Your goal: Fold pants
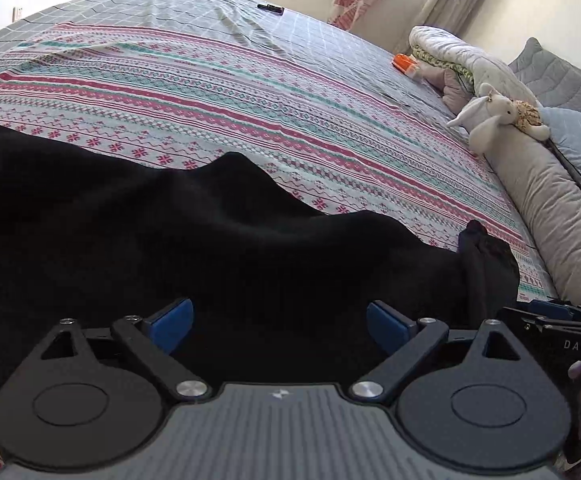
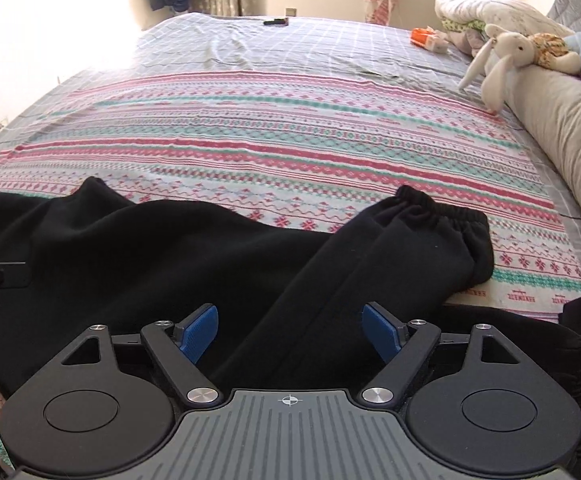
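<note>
1. Your left gripper, black linkage arms tipped with ribbed blue pads, stands spread wide over the cloth with nothing pinched between the pads.
2. Your right gripper is likewise parted, its textured blue pads clear of the fabric below them.
3. The black fleece pants, soft and matte, lie flat on the bed just ahead of both grippers, one leg laid over the other; the gathered elastic cuffs point toward the right side.
4. Under them you see a thin woven bedspread with pink and teal patterned bands, slightly rippled.
5. Beyond it, a grey checked sheet shows soft creases.
6. To the right runs a long beige bolster cushion, with a white plush rabbit draped on it.
7. Farther back sits a small orange-and-white box.
</note>
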Motion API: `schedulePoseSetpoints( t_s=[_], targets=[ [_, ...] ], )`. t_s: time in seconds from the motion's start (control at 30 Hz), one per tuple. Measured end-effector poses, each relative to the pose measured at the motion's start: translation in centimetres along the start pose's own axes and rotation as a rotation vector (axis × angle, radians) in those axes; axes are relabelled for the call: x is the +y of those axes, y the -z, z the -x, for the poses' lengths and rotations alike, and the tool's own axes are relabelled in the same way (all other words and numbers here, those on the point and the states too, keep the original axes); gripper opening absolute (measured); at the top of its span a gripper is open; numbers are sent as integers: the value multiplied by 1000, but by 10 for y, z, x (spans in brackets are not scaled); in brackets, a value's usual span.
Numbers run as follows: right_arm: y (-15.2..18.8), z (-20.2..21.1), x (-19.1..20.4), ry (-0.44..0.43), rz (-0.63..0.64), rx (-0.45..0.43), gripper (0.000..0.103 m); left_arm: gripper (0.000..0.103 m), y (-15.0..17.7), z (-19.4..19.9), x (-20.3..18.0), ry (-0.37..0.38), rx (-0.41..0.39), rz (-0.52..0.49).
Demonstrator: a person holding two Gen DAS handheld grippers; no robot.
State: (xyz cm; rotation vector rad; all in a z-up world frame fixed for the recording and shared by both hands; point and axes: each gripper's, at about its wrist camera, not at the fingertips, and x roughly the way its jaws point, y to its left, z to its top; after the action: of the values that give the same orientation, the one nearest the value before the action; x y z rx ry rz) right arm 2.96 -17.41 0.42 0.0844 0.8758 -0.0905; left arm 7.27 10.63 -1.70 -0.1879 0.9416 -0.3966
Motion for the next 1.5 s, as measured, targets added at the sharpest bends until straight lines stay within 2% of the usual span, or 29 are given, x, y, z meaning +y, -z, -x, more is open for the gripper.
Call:
schedulePoseSetpoints(
  t_s=[0.17,0.47,0.67,0.73,0.8,0.97,1.0,1.03,1.13,1.3,1.5],
  targets=[
    [4,-6,-61,42,-122,31,84,103,8,-27,-44,64,41,-81],
    [22,-11,-147,51,-280,74,84,103,7,-81,-123,195,100,-228],
    [29,-3,-170,38,-307,83,84,102,-10,-127,-173,253,121,-305],
    [29,-1,-175,18,-321,78,84,94,-17,-142,-185,281,127,-310],
    [27,0,-180,-4,-338,75,84,91,-24,-158,-192,314,149,-275],
    [23,2,-196,-49,-400,62,84,82,-33,-176,-208,364,114,-224],
    [23,3,-198,-59,-410,60,84,67,-33,-177,-210,367,113,-222],
    [23,3,-201,-69,-419,58,84,47,-34,-177,-213,362,116,-214],
    [24,7,-208,-95,-445,46,84,29,-31,-163,-220,393,75,-211],
    [29,19,-221,-108,-497,10,84,26,-17,-120,-245,463,0,-314],
    [38,29,-240,-188,-599,-22,84,26,18,-83,-283,516,-8,-511]
  ],
)
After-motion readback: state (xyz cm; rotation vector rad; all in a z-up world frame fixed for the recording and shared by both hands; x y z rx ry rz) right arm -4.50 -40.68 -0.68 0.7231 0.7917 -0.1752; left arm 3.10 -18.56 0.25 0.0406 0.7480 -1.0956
